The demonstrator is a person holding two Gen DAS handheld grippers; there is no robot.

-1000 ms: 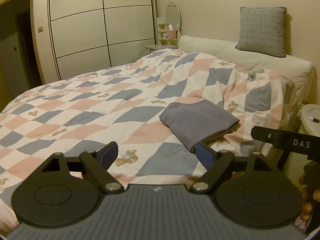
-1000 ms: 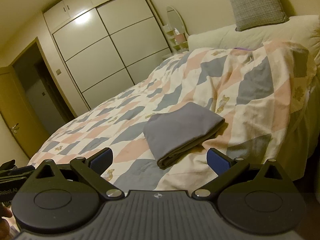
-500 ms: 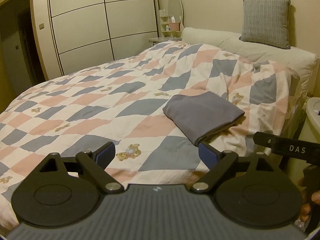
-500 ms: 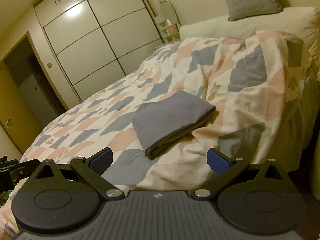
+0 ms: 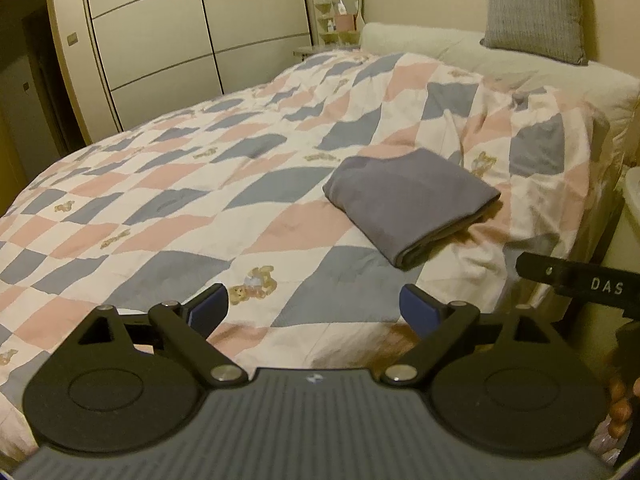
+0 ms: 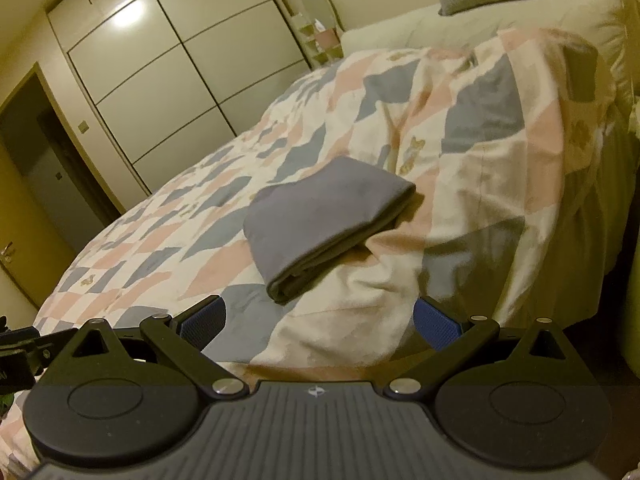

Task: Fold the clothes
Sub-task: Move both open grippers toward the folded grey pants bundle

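We've got both tools held off the near edge of the bed, nothing in either. Left hand-held gripper: jaws spread wide, blue pads apart, empty. Right hand-held gripper: same, jaws wide, empty.

Next out, the checked quilt drapes over the bed corner below the right tool.

Then the task item: grey folded garment lying flat on the quilt near the right-hand bed edge, not touched by either tool. From the left view it sits at about 1 o'clock, off to the right of the jaw line. From the right view the garment sits close to 12 o'clock, slightly left, with its layered open end pointing at us around 11. Long axis runs roughly 7-to-1 in the right view, 10-to-4 in the left.

Our read: the right tool is nearer and better lined up; the left would have to cross rightward. The garment already looks folded into a compact rectangle, so we judge the fold mostly done. Any further move hinges on approaching that near layered end.

Farthest: grey cushion on the headboard, wardrobe doors at 11 o'clock.
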